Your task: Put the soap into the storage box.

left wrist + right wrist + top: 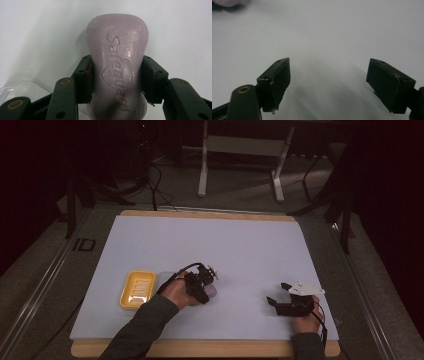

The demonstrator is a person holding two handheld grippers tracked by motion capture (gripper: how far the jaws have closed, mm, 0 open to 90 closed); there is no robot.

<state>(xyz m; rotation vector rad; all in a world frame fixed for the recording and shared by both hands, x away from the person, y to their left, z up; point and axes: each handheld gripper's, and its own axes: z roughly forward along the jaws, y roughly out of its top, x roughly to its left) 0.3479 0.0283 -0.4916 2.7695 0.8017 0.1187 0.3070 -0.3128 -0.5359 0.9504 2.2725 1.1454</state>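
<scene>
A: Left gripper (116, 82), status?

B: Mine. Clamped across the waist of the lilac Safeguard soap bar (117, 62), pads (83, 75) pressing both long sides. Gripped at the narrowest part so it won't slip, I'd judge.

A: Where's the bar?

B: On the white mat (210, 240), just right of the yellow soap dish (136, 289), likely its destination. A clear lid lies beside the dish.

A: Right gripper (328, 82)?

B: Wide, nothing between, resting well right of the dish, out of the way.

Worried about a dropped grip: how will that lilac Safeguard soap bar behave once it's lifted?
The soap bar looks rigid, so it likely won't flex. Its glossy, rounded sides suggest it may slip between the left gripper fingers. They clamp its narrow waist, which probably helps.
</scene>
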